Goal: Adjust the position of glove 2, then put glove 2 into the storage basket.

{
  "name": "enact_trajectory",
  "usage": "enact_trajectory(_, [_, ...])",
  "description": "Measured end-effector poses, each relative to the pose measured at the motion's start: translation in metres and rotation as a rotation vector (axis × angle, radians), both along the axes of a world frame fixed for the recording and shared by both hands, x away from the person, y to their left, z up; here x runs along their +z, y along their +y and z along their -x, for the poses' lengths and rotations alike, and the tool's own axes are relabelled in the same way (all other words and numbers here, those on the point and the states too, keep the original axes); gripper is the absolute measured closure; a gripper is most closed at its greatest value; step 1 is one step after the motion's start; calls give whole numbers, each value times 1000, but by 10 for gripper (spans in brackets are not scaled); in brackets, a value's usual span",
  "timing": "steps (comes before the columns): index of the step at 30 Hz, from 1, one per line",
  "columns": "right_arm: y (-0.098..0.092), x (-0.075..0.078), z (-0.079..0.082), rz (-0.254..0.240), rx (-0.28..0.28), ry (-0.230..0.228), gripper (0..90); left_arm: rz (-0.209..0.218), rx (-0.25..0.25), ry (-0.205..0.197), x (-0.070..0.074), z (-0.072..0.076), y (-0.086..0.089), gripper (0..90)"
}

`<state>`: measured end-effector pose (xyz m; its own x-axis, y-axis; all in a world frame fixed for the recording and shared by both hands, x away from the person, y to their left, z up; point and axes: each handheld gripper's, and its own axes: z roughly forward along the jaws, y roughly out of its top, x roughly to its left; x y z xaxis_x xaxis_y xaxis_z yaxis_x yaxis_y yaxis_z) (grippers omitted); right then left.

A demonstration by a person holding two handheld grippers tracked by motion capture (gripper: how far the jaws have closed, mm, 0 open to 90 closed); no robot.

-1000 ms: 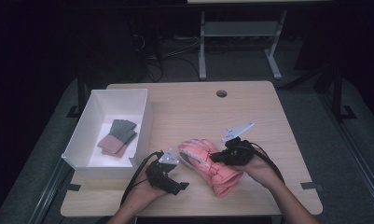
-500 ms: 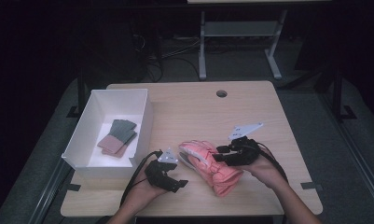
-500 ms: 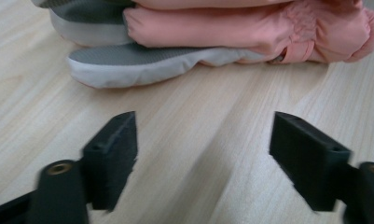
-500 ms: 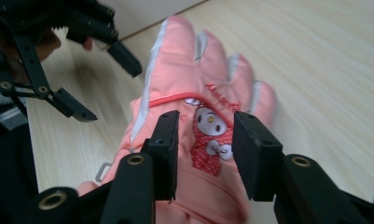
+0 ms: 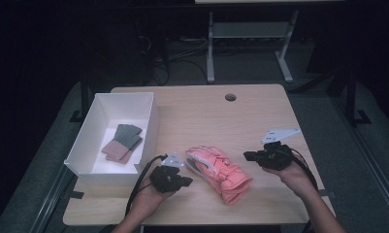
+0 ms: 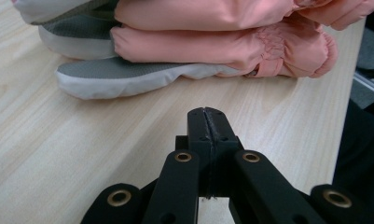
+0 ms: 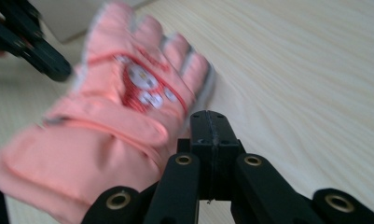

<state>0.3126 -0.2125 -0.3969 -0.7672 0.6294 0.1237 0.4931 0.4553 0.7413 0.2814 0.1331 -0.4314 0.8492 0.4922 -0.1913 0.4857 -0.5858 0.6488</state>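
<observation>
The right gripper [image 5: 250, 156] is now drawn away to the right of the pink gloves [image 5: 220, 173]. Both pairs of jaws have just been closed, with nothing between them. The left gripper [image 5: 184, 183] is held just left of the gloves.

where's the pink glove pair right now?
In the high view the pink gloves lie stacked on the table near its front edge, between the left gripper and right gripper, right of the white box.

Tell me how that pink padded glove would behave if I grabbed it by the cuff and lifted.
The pink padded glove looks puffy and quilted, so it would probably sag and flop rather than hold its shape. It likely weighs little for its bulk. Its grey palm looks textured, so it should drag rather than slide on the wooden table.
</observation>
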Motion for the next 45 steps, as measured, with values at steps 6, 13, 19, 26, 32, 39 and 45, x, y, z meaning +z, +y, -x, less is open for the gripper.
enact_trajectory(6, [-14, -15, 10, 30, -17, 18, 900, -17, -15, -2, 0, -2, -11, 896])
enact_trajectory(13, [-22, -33, 23, 38, -14, 45, 900, 1, 6, 25, -1, -13, -26, 896])
enact_trajectory(19, [-10, -43, 21, 92, 12, 67, 900, -18, -10, 36, -5, -24, -36, 896])
enact_trajectory(26, [3, -48, 24, 106, 63, 89, 900, -3, 2, 40, -5, -33, -41, 896])
enact_trajectory(32, [12, -55, 26, 123, 107, 108, 900, -4, 15, 43, -6, -42, -41, 896])
enact_trajectory(39, [22, -55, 32, 105, 151, 119, 900, -20, 12, 34, -5, -54, -39, 895])
enact_trajectory(45, [36, -54, 40, 94, 210, 122, 900, 0, 24, 53, -6, -65, -40, 895])
